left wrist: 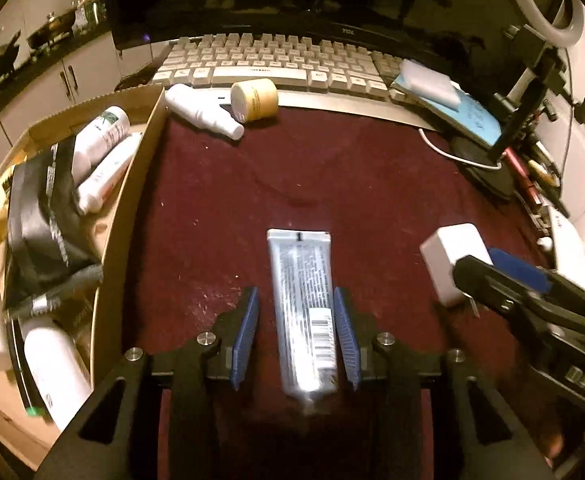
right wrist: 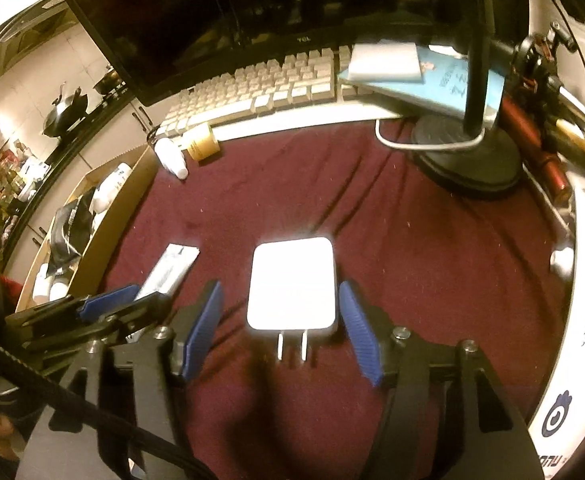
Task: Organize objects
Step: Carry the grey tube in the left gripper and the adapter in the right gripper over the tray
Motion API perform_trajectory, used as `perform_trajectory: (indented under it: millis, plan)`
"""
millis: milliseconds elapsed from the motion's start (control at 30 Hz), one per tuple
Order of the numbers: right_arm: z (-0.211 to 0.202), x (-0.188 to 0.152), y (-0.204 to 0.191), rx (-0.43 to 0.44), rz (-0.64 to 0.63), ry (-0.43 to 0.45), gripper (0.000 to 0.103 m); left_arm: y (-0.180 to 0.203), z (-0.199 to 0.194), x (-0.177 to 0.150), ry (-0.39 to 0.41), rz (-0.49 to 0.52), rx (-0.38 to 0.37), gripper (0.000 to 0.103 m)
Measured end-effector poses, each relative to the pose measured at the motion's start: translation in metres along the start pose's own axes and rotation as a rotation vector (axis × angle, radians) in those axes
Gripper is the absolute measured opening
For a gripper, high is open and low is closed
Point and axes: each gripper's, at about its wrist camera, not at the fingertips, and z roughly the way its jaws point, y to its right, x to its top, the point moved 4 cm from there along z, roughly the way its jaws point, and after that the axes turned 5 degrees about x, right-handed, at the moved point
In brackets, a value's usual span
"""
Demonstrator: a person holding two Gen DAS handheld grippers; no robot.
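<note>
A silver tube lies lengthwise on the maroon cloth, between the blue pads of my left gripper. The right pad is close against the tube and the left pad stands a little off it, so the jaws are open. A white plug charger rests prongs toward me between the pads of my right gripper, with a gap on each side, also open. In the left wrist view the charger and the right gripper show at the right. The right wrist view has the tube and the left gripper at the left.
A cardboard box at the left holds several white bottles and a black pouch. A white spray bottle and a yellow jar lie by the keyboard. A lamp base, cable and blue notebook crowd the right.
</note>
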Motion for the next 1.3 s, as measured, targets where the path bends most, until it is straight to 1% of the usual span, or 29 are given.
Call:
perform_trajectory:
  millis: [67, 100, 167, 200, 233, 300, 400, 467, 500, 533, 600, 633, 700, 833, 1033, 1167, 1300]
  plan:
    - [0.0, 0.0, -0.003, -0.037, -0.02, -0.003, 0.06, 0.005, -0.001, -0.003, 0.015, 0.036, 0.025, 0.031]
    - [0.0, -0.002, -0.004, -0.053, -0.032, -0.004, 0.06, 0.007, -0.001, -0.006, 0.025, 0.052, 0.03, 0.026]
    - [0.003, -0.005, -0.004, -0.075, -0.052, -0.007, 0.055, 0.009, -0.003, -0.013, 0.045, 0.073, 0.032, 0.026]
    - [0.006, -0.007, -0.003, -0.084, -0.055, -0.017, 0.049, 0.009, -0.006, -0.017, 0.05, 0.072, 0.016, 0.026]
    - [0.01, -0.008, -0.001, -0.092, -0.06, -0.023, 0.046, 0.008, -0.009, -0.02, 0.052, 0.064, -0.01, 0.026]
    - [0.014, -0.008, 0.003, -0.083, -0.066, -0.024, 0.046, 0.003, -0.018, -0.027, 0.063, 0.038, -0.055, 0.026]
    - [0.014, -0.004, 0.004, -0.073, -0.054, -0.026, 0.046, -0.005, -0.032, -0.032, 0.093, 0.005, -0.058, 0.026]
    - [0.014, -0.004, 0.002, -0.051, -0.042, -0.028, 0.046, -0.009, -0.042, -0.032, 0.105, -0.019, -0.064, 0.026]
    - [0.013, -0.005, -0.002, -0.023, -0.038, -0.028, 0.046, -0.012, -0.049, -0.032, 0.112, -0.03, -0.071, 0.026]
    - [0.013, -0.005, -0.006, -0.002, -0.036, -0.031, 0.046, -0.014, -0.055, -0.031, 0.12, -0.045, -0.092, 0.026]
    - [0.013, -0.004, -0.02, 0.074, -0.043, -0.046, 0.046, -0.02, -0.066, -0.03, 0.127, -0.078, -0.145, 0.026]
    - [0.012, -0.003, -0.027, 0.098, -0.051, -0.045, 0.046, -0.022, -0.071, -0.029, 0.134, -0.093, -0.165, 0.026]
    - [0.009, 0.001, -0.041, 0.12, -0.076, -0.031, 0.046, -0.029, -0.084, -0.028, 0.155, -0.119, -0.183, 0.026]
    - [0.007, 0.008, -0.071, 0.178, -0.118, -0.015, 0.046, -0.048, -0.104, -0.024, 0.199, -0.157, -0.169, 0.026]
    - [0.014, 0.014, -0.107, 0.235, -0.174, -0.021, 0.046, -0.089, -0.121, -0.022, 0.228, -0.257, -0.137, 0.026]
    - [0.012, 0.015, -0.124, 0.257, -0.206, -0.016, 0.046, -0.115, -0.127, -0.021, 0.246, -0.309, -0.119, 0.026]
    - [0.017, 0.016, -0.135, 0.269, -0.221, -0.025, 0.046, -0.14, -0.129, -0.022, 0.262, -0.35, -0.086, 0.026]
